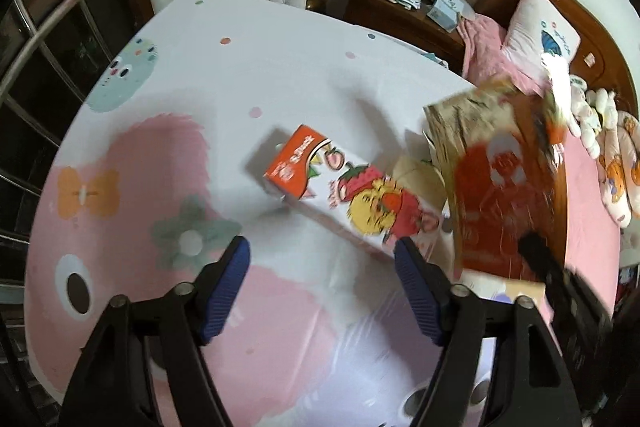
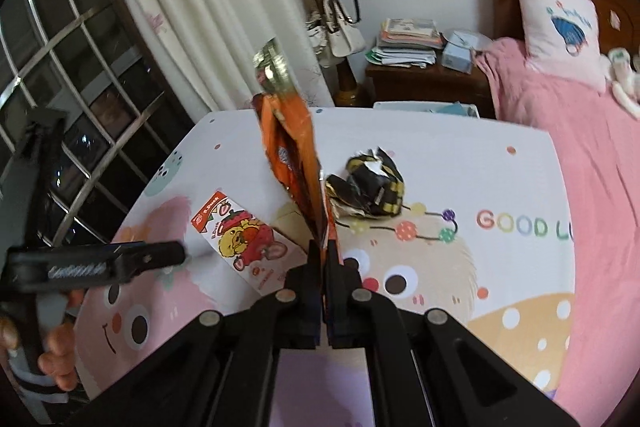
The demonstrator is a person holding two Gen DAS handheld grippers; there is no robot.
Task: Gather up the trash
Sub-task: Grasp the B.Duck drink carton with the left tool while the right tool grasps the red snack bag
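Note:
A white and orange carton with a strawberry and duck print (image 1: 340, 187) lies flat on the cartoon-print table cover (image 1: 240, 75). My left gripper (image 1: 322, 247) is open and empty, its blue pads just short of the carton's near end. My right gripper (image 2: 323, 247) is shut on an orange snack bag (image 2: 294, 155) and holds it upright above the table; the bag shows blurred in the left wrist view (image 1: 504, 187). A crumpled black and yellow wrapper (image 2: 368, 187) lies on the table right of the bag. The carton also shows in the right wrist view (image 2: 248, 239).
A bed with a pink blanket (image 2: 560, 115) and pillow (image 2: 560, 27) borders the table on the right. A wooden nightstand (image 2: 424, 79) with stacked papers stands behind. Curtains (image 2: 192, 19) and a barred window (image 2: 72, 75) are at the left. Bags hang on the wall (image 2: 336, 31).

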